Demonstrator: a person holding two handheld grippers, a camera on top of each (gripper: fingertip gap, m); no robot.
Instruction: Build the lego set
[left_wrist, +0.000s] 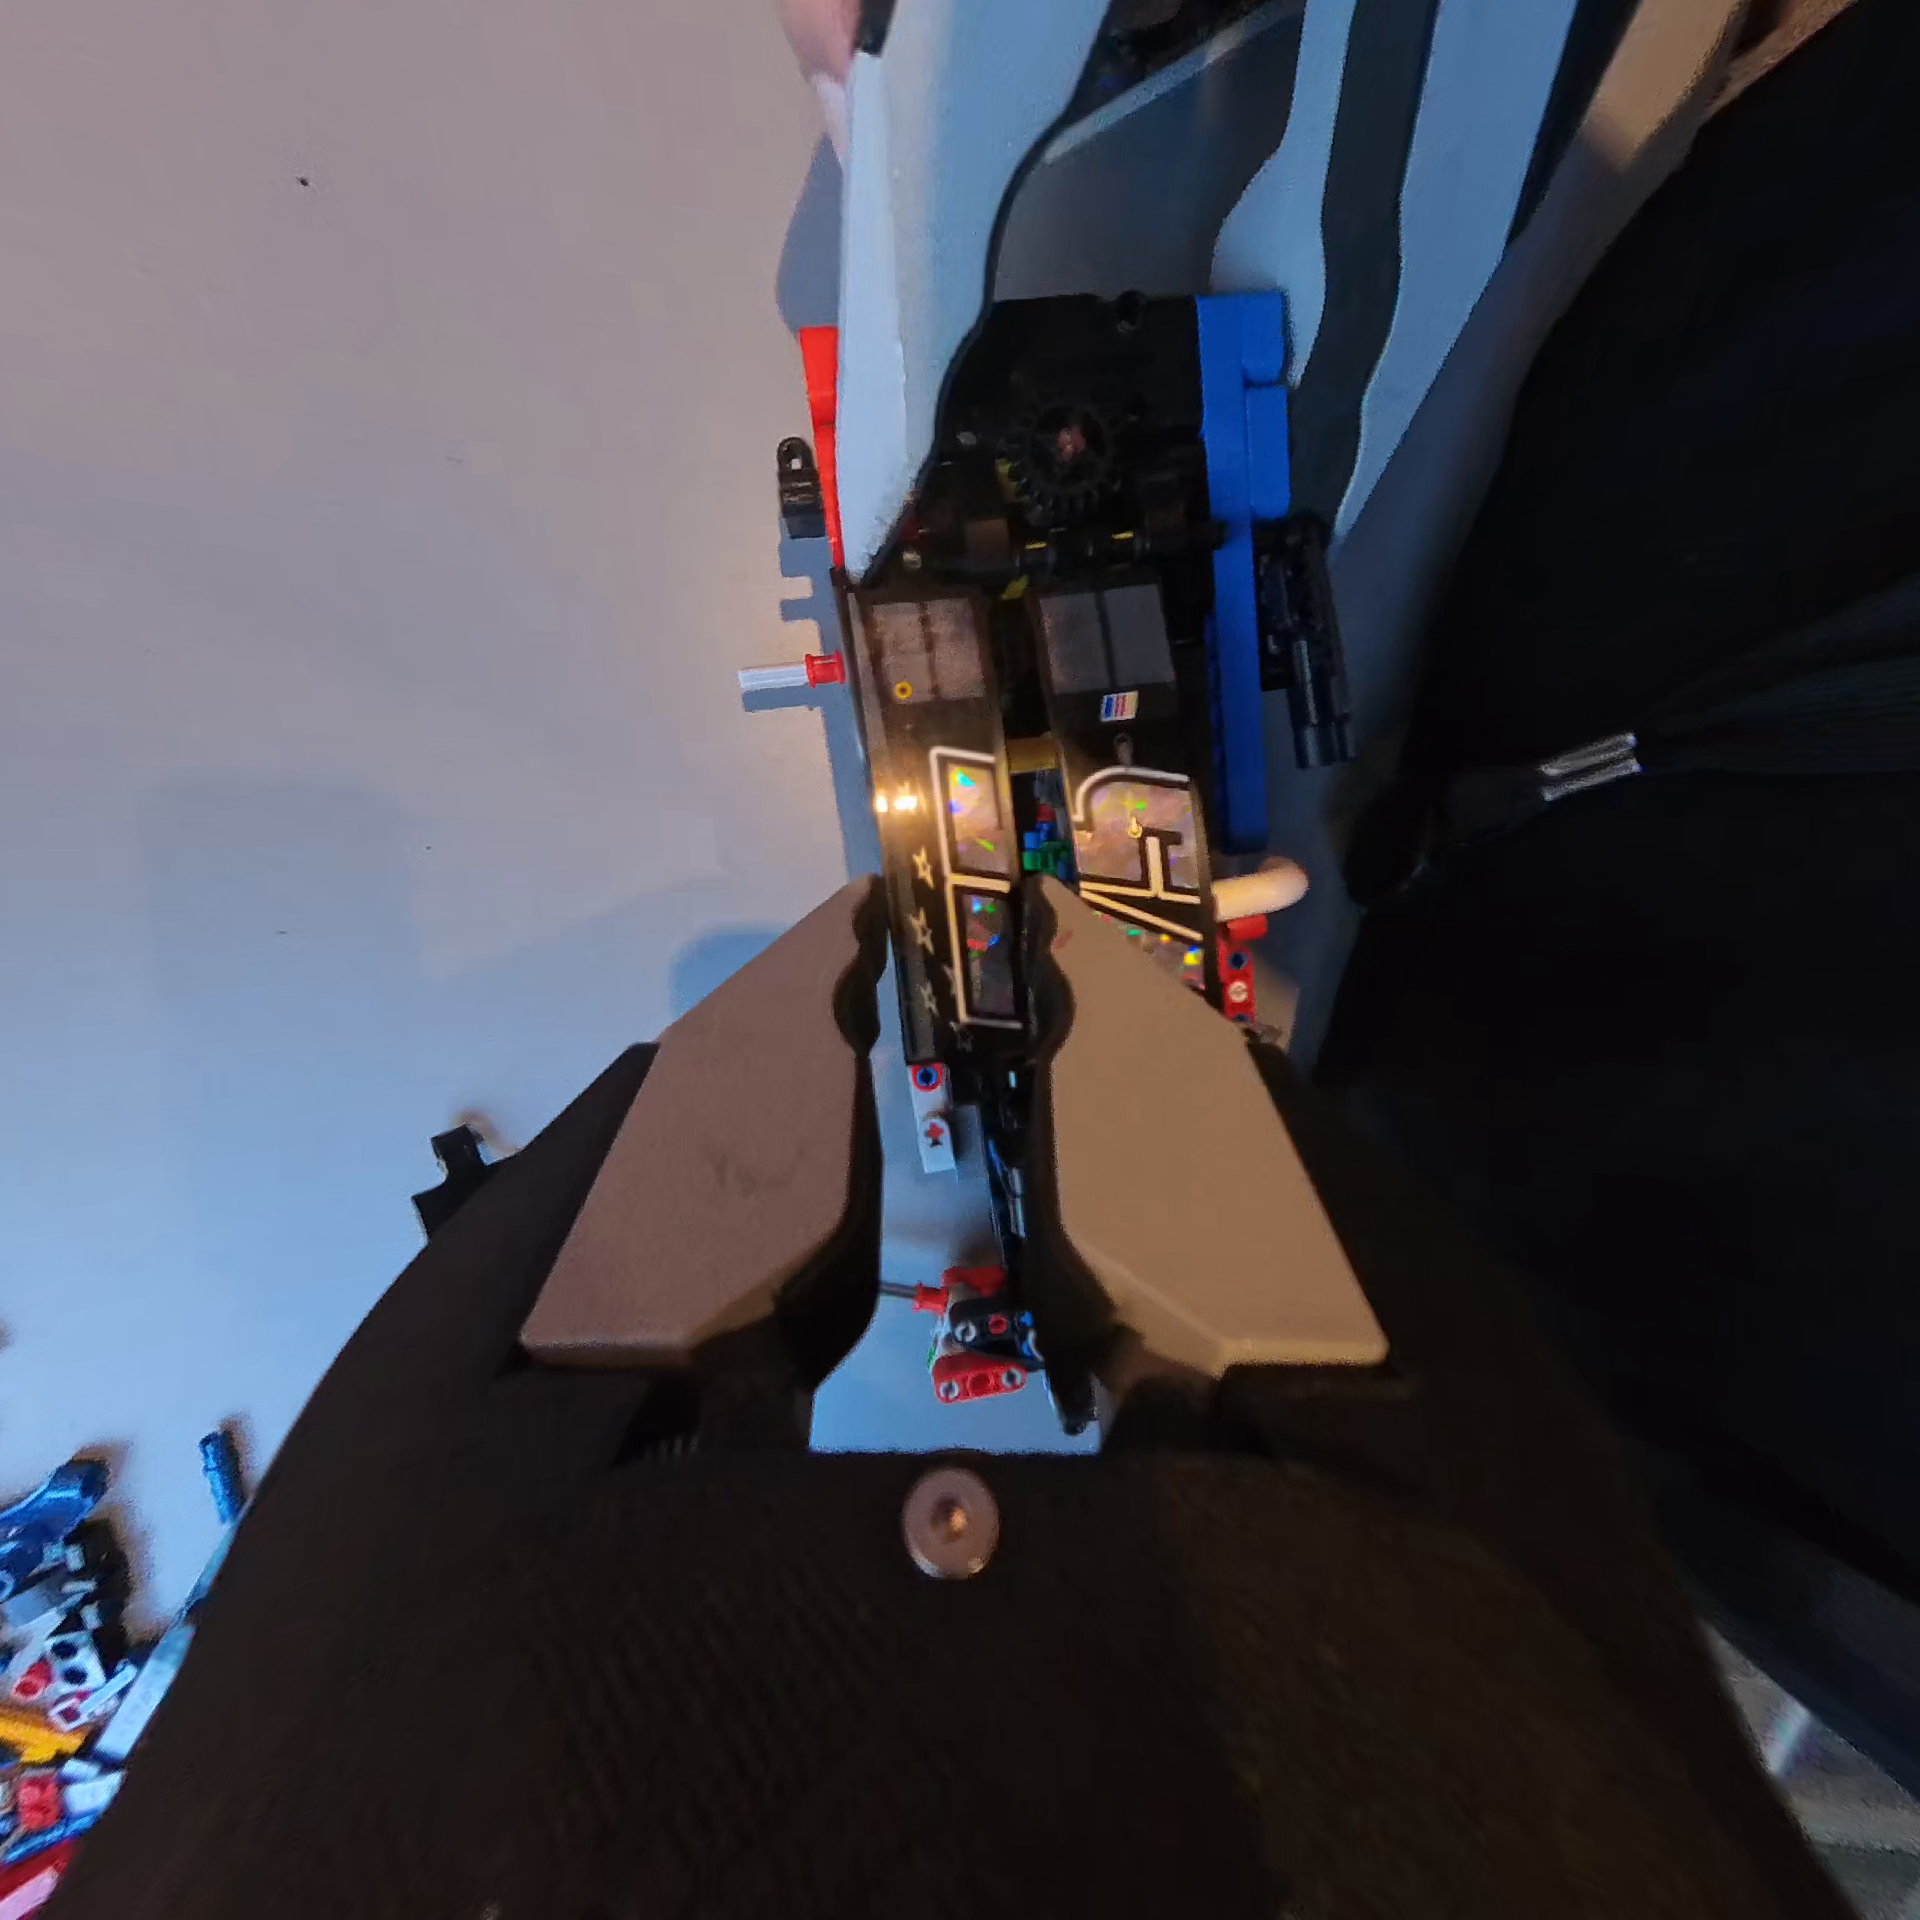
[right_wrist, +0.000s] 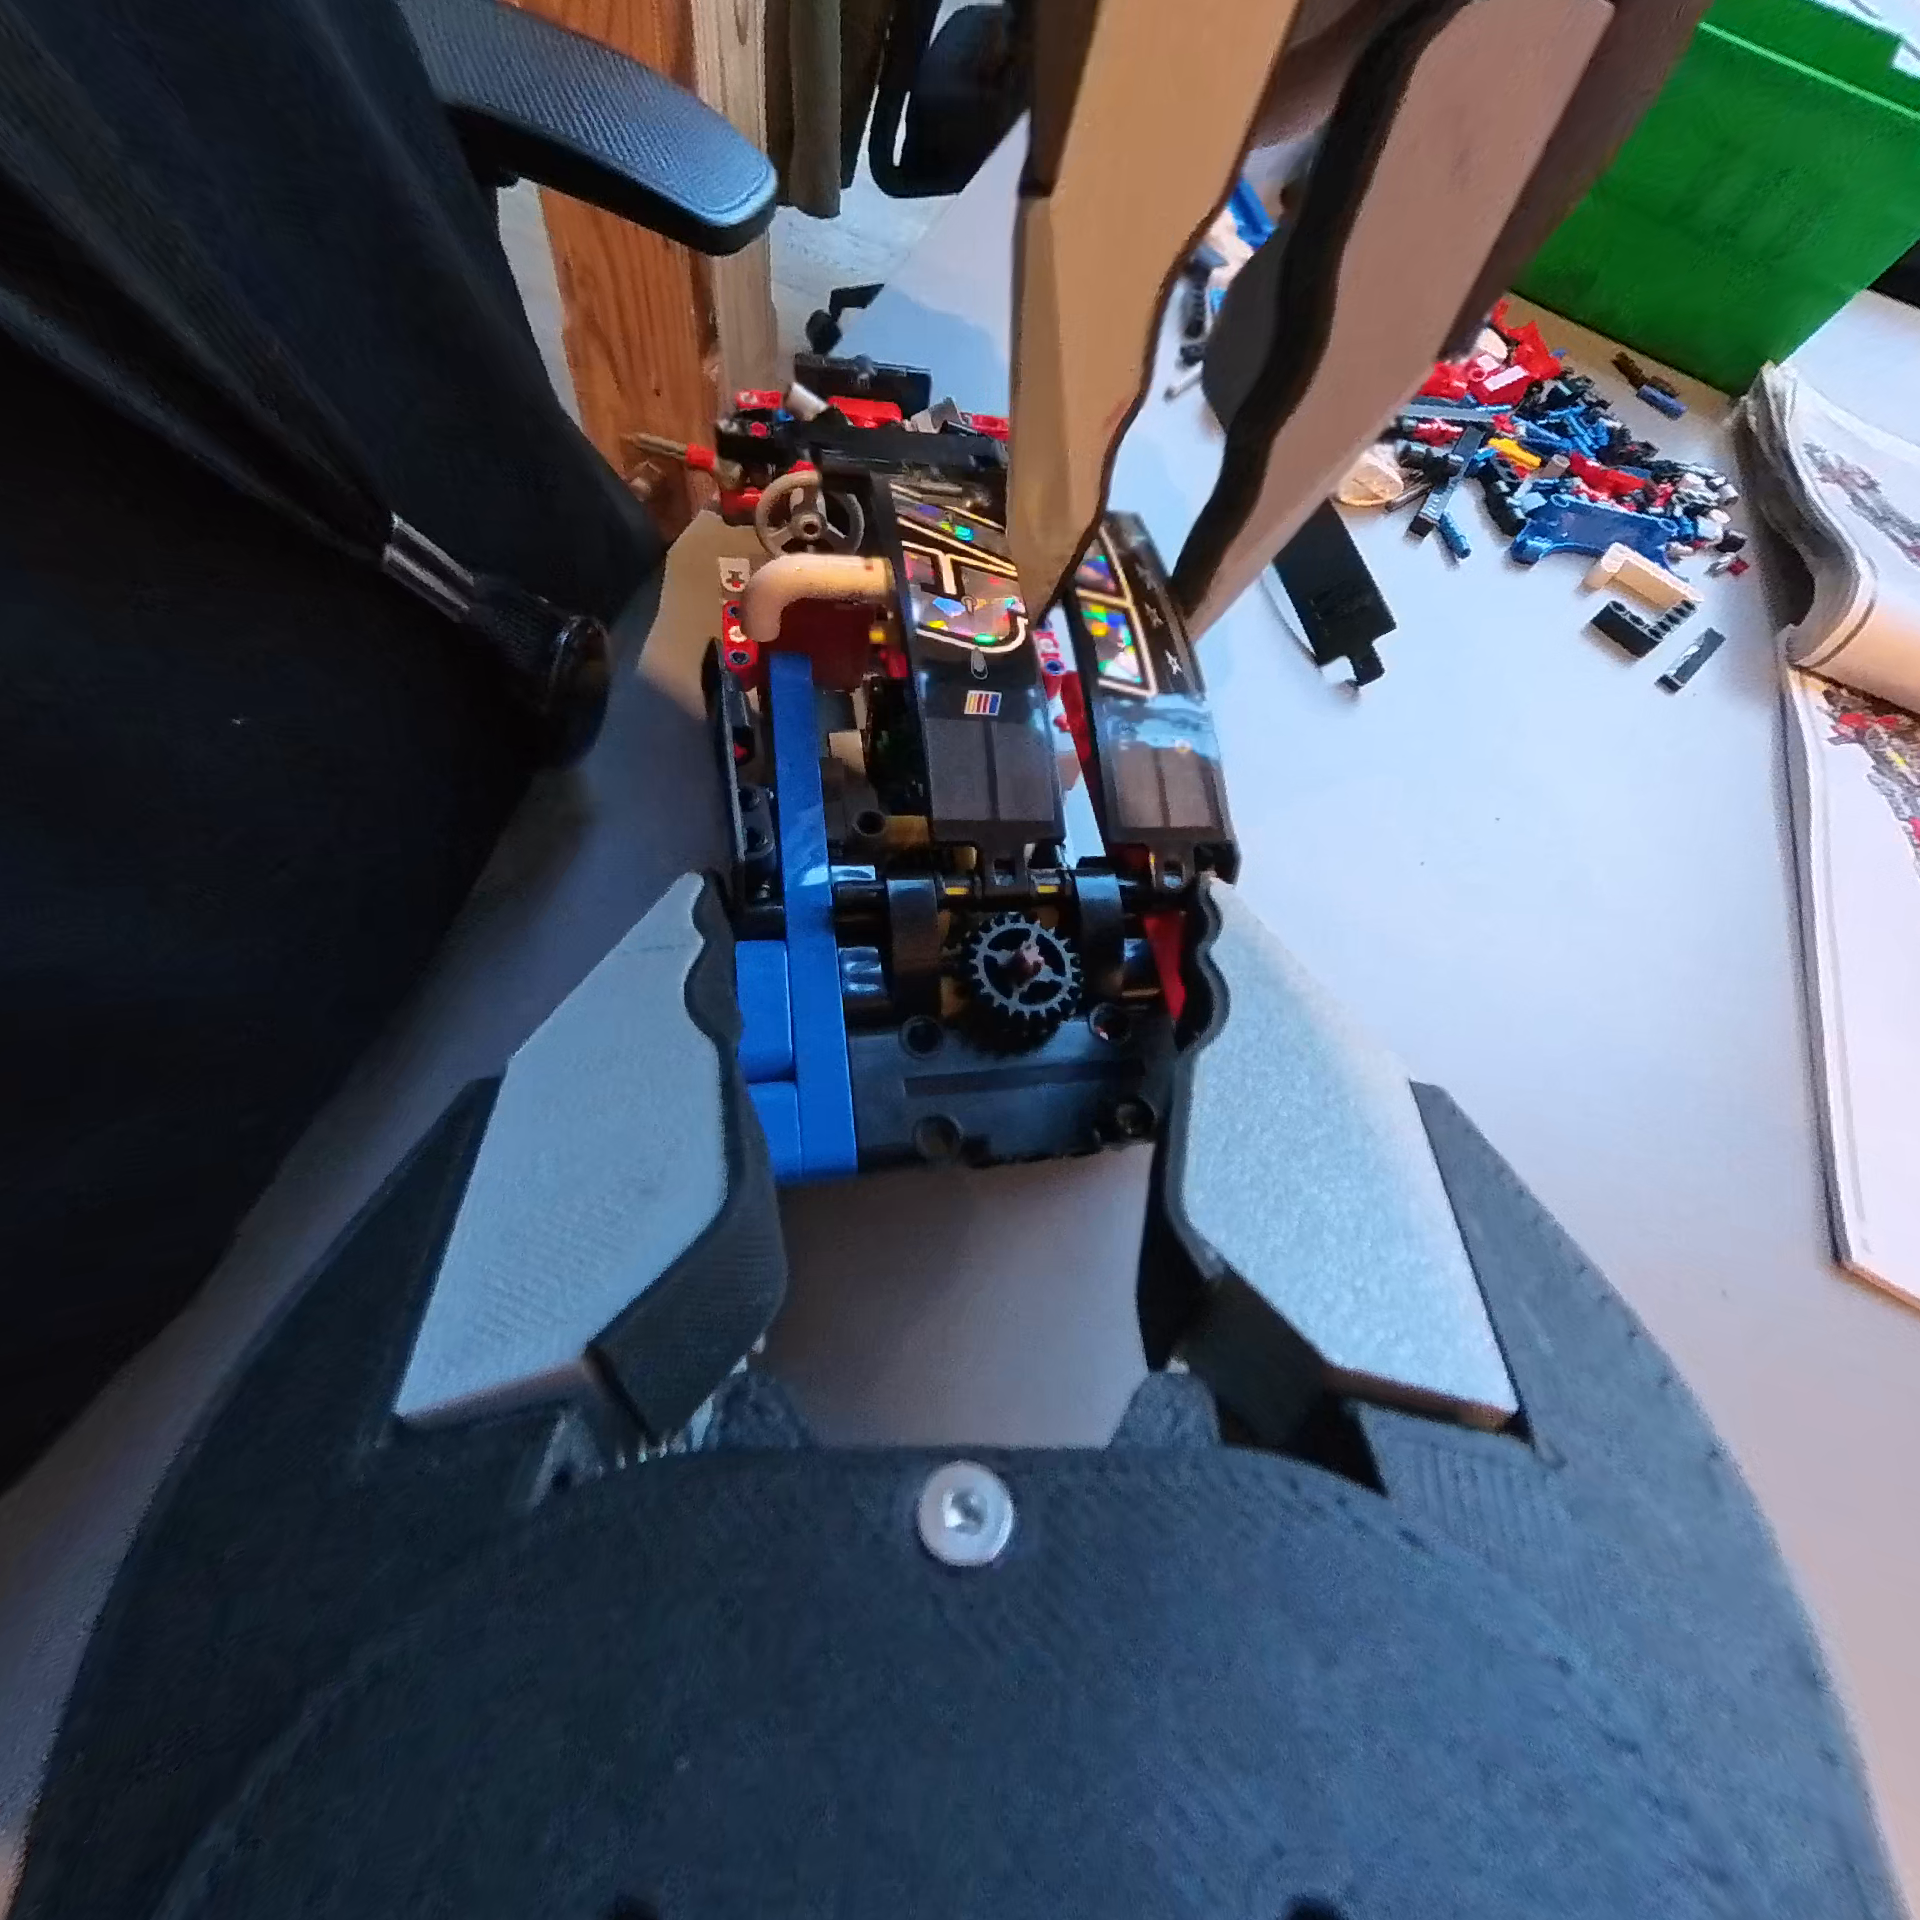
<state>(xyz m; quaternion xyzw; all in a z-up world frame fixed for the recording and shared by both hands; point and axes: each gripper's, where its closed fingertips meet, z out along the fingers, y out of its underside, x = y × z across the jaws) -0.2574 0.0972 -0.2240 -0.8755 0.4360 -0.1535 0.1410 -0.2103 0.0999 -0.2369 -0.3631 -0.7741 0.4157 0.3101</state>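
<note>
At the bench's near edge, we hold the lego car (right_wrist: 935, 790) between both grippers. Our right gripper (right_wrist: 951, 997) clamps its rear block; our left gripper (left_wrist: 961, 966) pinches one roof panel (left_wrist: 951, 831). Its long axis runs gripper to gripper.

Light: dim, bluish | Glare: lego model (left_wrist: 977, 790) sticker | Blur: loose bricks (left_wrist: 52, 1621) | Edges: fisheye-curved

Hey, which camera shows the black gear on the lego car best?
The right wrist view: the black gear faces the camera, close and sharp, between the right gripper's fingers. In the left wrist view it sits farther off, dark and dim.
</note>
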